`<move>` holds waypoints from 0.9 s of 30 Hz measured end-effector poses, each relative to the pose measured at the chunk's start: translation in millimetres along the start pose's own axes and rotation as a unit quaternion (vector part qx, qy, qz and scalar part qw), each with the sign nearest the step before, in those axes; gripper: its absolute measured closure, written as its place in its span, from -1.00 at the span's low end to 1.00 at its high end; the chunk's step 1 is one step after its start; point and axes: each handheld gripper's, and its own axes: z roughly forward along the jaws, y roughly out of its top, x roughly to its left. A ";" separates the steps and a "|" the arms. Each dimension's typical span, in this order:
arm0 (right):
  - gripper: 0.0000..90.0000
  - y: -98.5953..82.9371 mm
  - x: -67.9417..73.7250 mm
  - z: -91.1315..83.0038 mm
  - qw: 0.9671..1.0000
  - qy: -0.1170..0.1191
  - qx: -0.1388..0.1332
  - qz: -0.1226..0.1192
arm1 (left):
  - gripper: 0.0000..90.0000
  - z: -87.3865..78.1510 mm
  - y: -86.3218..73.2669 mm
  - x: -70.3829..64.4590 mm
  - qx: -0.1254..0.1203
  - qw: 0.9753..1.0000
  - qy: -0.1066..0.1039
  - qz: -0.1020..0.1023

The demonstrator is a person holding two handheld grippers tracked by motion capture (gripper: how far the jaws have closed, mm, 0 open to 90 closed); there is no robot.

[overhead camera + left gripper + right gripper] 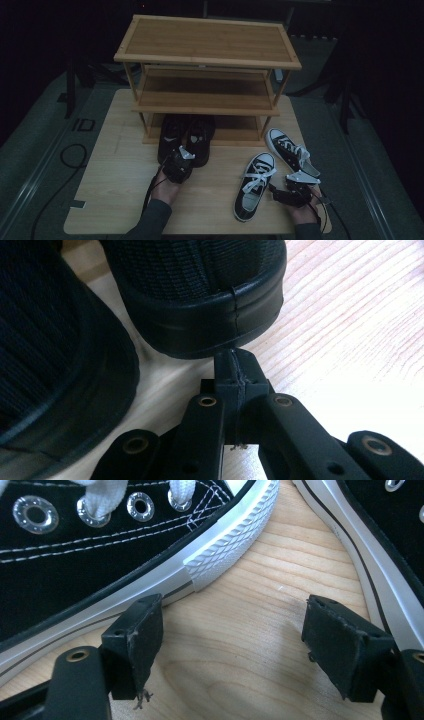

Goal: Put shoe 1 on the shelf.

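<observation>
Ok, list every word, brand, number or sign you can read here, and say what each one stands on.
"ID": dark letters on the floor, left of the table.
A pale mark on the tongue of the left black shoe under the shoe rack: too small to read.
No readable text on the black-and-white sneakers, nor on the left gripper or right gripper.

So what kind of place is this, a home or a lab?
Probably a lab or studio set up for recording, not a home: a small wooden table stands alone on grey floor with dark surroundings, a shoe rack on it, and cables trail across the floor.
</observation>
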 end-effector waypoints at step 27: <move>-0.46 0.1 -0.1 0.0 1.000 0.001 0.000 0.000 | 1.00 18.4 22.1 3.8 0.026 0.999 0.030 0.000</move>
